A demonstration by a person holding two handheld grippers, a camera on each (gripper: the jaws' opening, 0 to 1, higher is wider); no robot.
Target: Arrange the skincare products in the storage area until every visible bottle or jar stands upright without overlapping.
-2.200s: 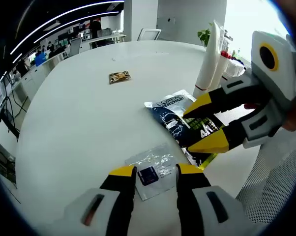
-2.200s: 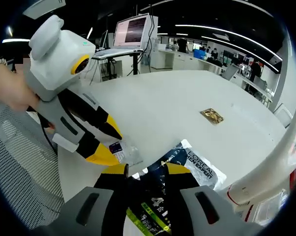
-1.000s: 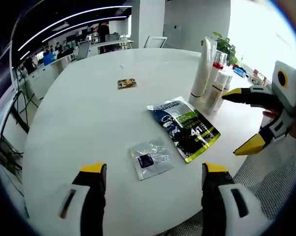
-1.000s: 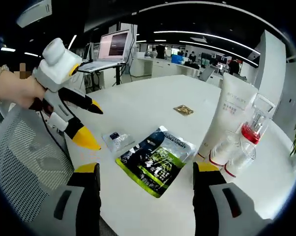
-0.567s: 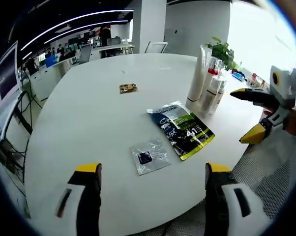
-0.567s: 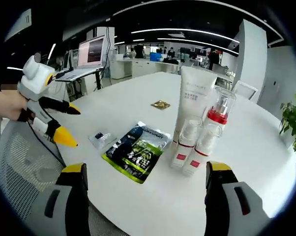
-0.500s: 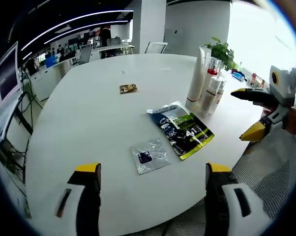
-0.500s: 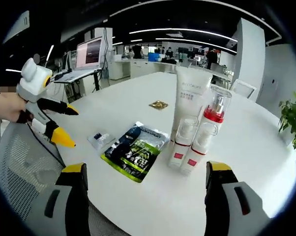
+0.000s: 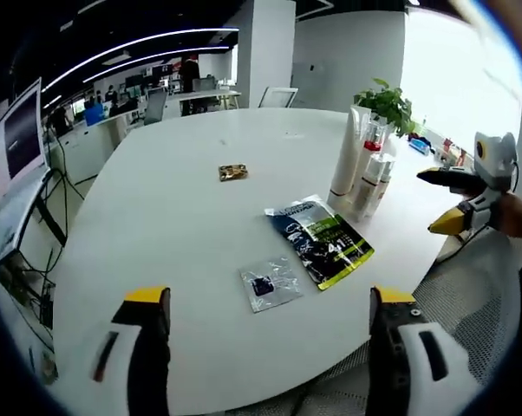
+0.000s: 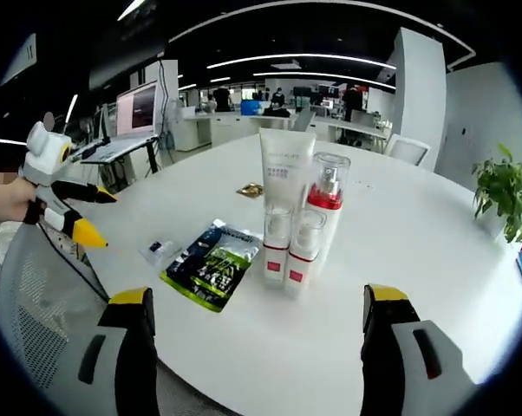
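Your left gripper (image 9: 263, 322) and right gripper (image 10: 252, 322) both have jaws wide apart, holding nothing, at the white table's (image 10: 400, 251) edge. Tall tube (image 10: 284, 186), red-collared pump bottle (image 10: 323, 212) and two small bottles (image 10: 278, 238) stand upright, bunched and touching. Dark-green sachet (image 10: 207, 264) and clear packet (image 9: 271, 284) lie flat just beside them; a gold packet (image 9: 233, 172) lies well apart. Mesh chair (image 10: 35, 325) by your left gripper.

A large white round table (image 9: 157, 225) takes up most of both views. A potted green plant (image 10: 501, 195) stands at right in the right gripper view. A mesh chair back (image 10: 31, 316) sits lower left. Behind, office desks with what looks like a monitor (image 10: 142, 102).
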